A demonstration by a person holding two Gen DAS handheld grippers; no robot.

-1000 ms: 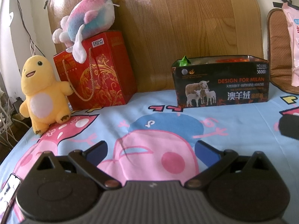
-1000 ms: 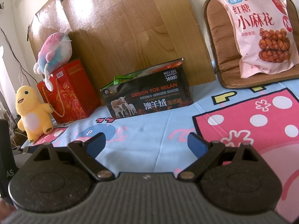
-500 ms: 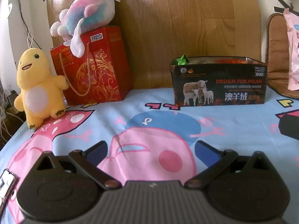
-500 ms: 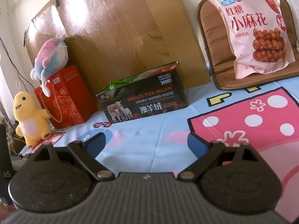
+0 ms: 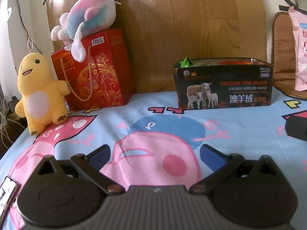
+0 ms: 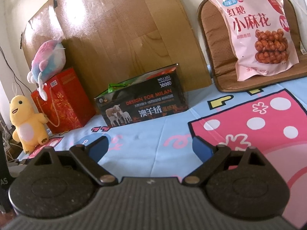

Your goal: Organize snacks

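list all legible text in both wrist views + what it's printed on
"DESIGN FOR MILAN" – dark box
"澳羊绒" – same box, beside the sheep picture
"NO.L102", "3800D" – box's top right corner; last digits uncertain
"红糖", "小麻花" – pink snack bag
"400g" – bag's bottom edge, faint
White label on red gift bag: too blurred to read
Small print on box and bag, bag's round badges: too small to read
"AS" – dark object at the frame edge, cut off

I am working in a home bedroom: a cartoon bedsheet [image 5: 153,118] covers the bed, a wooden headboard [image 5: 191,28] stands behind it, and a yellow plush toy [image 5: 39,94] sits beside a red gift bag [image 5: 96,72].
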